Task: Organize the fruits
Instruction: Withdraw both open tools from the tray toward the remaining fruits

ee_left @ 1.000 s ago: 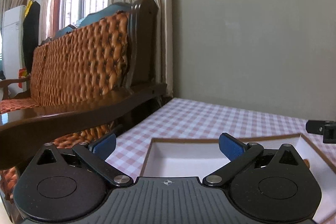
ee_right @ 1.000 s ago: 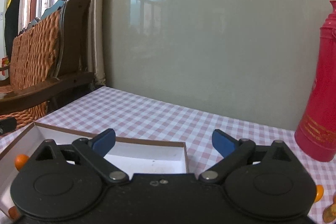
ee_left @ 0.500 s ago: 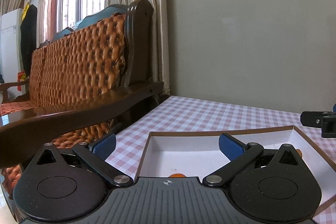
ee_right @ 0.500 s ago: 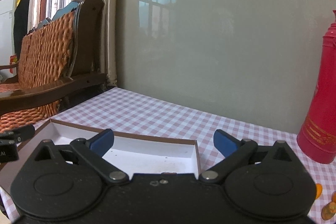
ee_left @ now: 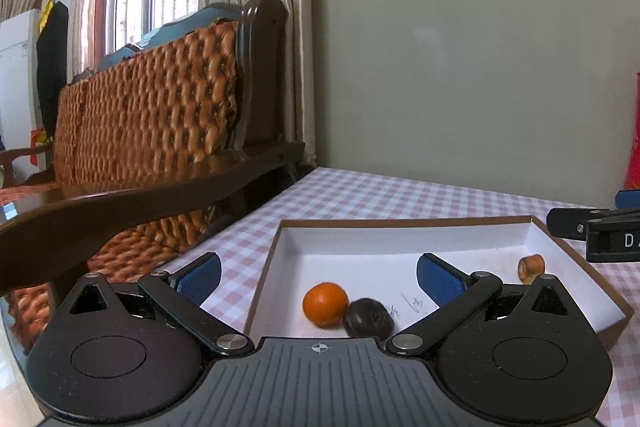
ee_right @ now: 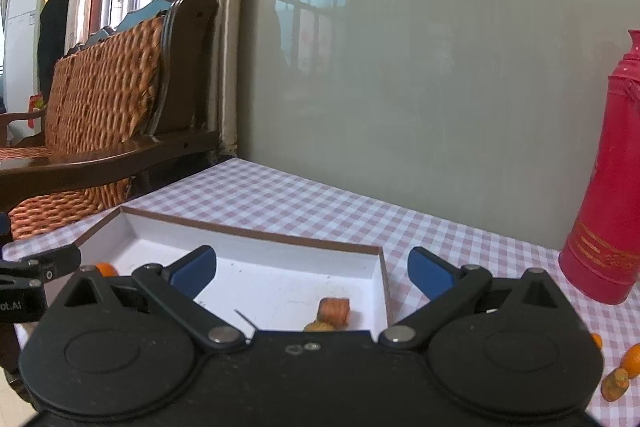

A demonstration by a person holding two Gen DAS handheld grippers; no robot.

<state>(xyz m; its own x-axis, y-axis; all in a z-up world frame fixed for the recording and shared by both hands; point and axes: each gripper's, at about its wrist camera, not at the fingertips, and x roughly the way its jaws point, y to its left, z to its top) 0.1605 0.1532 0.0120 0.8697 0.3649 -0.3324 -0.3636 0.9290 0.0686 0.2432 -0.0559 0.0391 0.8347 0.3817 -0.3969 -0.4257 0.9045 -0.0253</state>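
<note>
A shallow white box with a brown rim (ee_left: 404, 223) (ee_right: 248, 233) lies on the checked tablecloth. In the left wrist view it holds an orange (ee_left: 325, 304), a dark round fruit (ee_left: 369, 318) touching it, and a small orange-brown piece (ee_left: 531, 265) at the right. The right wrist view shows that piece (ee_right: 334, 310), a yellowish fruit (ee_right: 319, 326) beside it, and the orange (ee_right: 106, 269) at the box's left. My left gripper (ee_left: 318, 277) is open and empty over the box's near left corner. My right gripper (ee_right: 312, 273) is open and empty over its near right corner.
A red thermos (ee_right: 610, 187) stands at the right on the table. Loose orange fruits (ee_right: 624, 367) lie right of the box. A dark wooden sofa with orange cushions (ee_left: 152, 131) borders the table's left edge. A grey wall runs behind.
Both grippers have risen or tilted down, so the box's inside and its fruits now show. Both stay open and empty.
</note>
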